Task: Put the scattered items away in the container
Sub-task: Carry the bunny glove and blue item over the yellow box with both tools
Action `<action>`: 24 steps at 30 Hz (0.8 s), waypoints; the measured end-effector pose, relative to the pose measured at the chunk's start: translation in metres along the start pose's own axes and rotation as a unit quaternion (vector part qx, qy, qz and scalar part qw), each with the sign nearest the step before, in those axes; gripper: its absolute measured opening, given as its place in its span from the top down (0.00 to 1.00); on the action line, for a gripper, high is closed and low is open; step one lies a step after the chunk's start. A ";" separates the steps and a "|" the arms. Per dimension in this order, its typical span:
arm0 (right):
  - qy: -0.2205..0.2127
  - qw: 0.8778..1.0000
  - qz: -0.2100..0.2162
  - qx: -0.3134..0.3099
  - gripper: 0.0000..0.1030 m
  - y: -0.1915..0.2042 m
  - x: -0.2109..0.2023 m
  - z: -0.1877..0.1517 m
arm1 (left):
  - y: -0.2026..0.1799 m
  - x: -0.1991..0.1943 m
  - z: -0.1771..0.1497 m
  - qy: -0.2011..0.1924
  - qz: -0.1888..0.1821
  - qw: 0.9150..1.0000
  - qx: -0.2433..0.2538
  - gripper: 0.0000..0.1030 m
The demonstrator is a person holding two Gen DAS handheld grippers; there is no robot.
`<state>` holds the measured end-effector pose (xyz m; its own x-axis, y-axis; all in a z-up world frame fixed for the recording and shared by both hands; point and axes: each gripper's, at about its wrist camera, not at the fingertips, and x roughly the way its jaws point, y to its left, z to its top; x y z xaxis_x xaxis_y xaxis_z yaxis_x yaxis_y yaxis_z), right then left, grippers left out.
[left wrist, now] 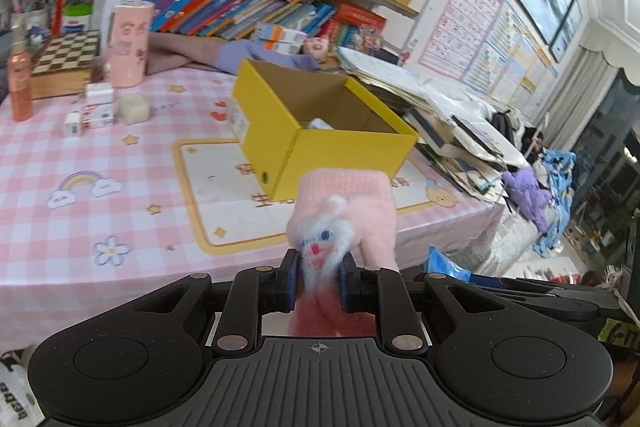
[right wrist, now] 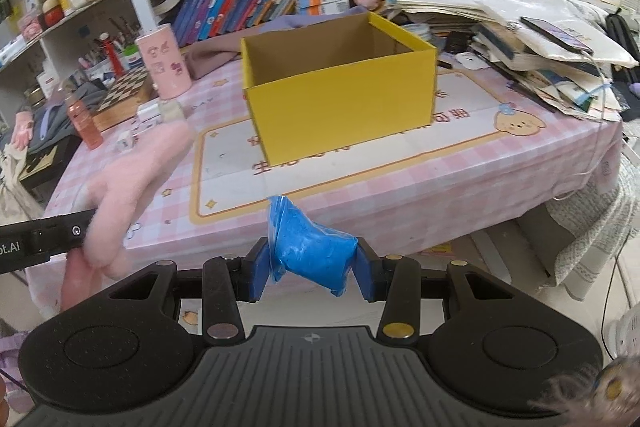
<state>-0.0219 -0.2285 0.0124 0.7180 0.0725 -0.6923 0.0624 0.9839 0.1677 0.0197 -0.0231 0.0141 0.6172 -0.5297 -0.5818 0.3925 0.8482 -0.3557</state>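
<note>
A yellow cardboard box (left wrist: 320,139) stands open on the pink checked tablecloth (left wrist: 100,187); something white lies inside it. It also shows in the right wrist view (right wrist: 344,107). My left gripper (left wrist: 319,283) is shut on a pink knitted glove (left wrist: 344,211) with a white bunny face, held in the air short of the box. The glove also shows at the left of the right wrist view (right wrist: 132,183). My right gripper (right wrist: 312,269) is shut on a blue plastic bag (right wrist: 312,251), held in front of the table edge, short of the box.
A pink tin (left wrist: 128,43), chessboard box (left wrist: 66,61), orange bottle (left wrist: 19,75) and small white boxes (left wrist: 96,107) sit at the table's back left. A messy pile of papers and books (right wrist: 520,47) lies right of the box. Bookshelves stand behind.
</note>
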 end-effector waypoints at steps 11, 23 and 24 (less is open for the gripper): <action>0.002 1.000 0.004 0.002 0.60 -0.008 0.016 0.016 | -0.007 0.018 0.014 0.006 -0.003 1.000 0.013 0.82; 0.000 1.000 0.003 0.004 0.61 -0.018 0.045 0.041 | -0.004 0.050 0.036 0.008 -0.010 1.000 0.019 0.82; -0.004 1.000 0.004 0.004 0.61 -0.019 0.047 0.046 | -0.004 0.053 0.039 0.006 -0.009 1.000 0.020 0.82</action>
<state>0.0425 -0.2514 0.0085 0.7235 0.0798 -0.6857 0.0623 0.9817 0.1799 0.0767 -0.0549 0.0132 0.6025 -0.5438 -0.5841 0.4301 0.8378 -0.3363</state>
